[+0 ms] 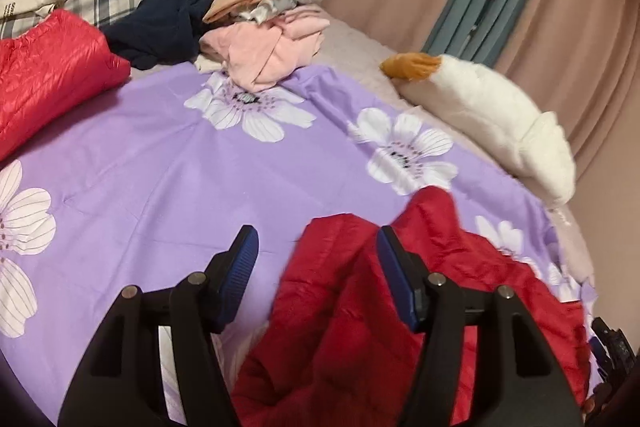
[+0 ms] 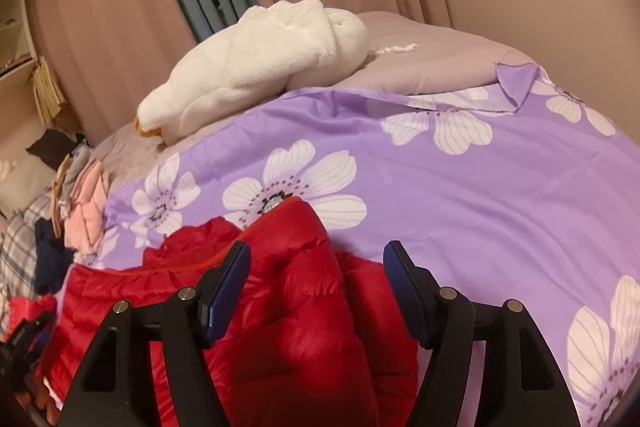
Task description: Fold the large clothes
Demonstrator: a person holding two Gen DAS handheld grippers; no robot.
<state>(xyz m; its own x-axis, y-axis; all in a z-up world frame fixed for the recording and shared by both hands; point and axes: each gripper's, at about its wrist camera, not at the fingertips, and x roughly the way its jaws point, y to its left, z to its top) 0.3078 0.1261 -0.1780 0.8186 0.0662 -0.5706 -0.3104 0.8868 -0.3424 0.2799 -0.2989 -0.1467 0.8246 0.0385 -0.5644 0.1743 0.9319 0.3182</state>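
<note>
Purple floral bedspread [image 1: 160, 179] under my tongs. Left tongs [image 1: 318, 253] and right tongs [image 2: 316, 269] released, gaping; red puffer jacket [image 2: 304, 311] slumps between and below both. Risk: slick padding springs fold open.

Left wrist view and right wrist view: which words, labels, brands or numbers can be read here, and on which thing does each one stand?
No text can be read in either view.
Dark print on the white fabric at the far left edge of the left wrist view: too small and blurred to read.
Red puffer jacket, purple floral sheet, white plush toy: no lettering visible.
</note>
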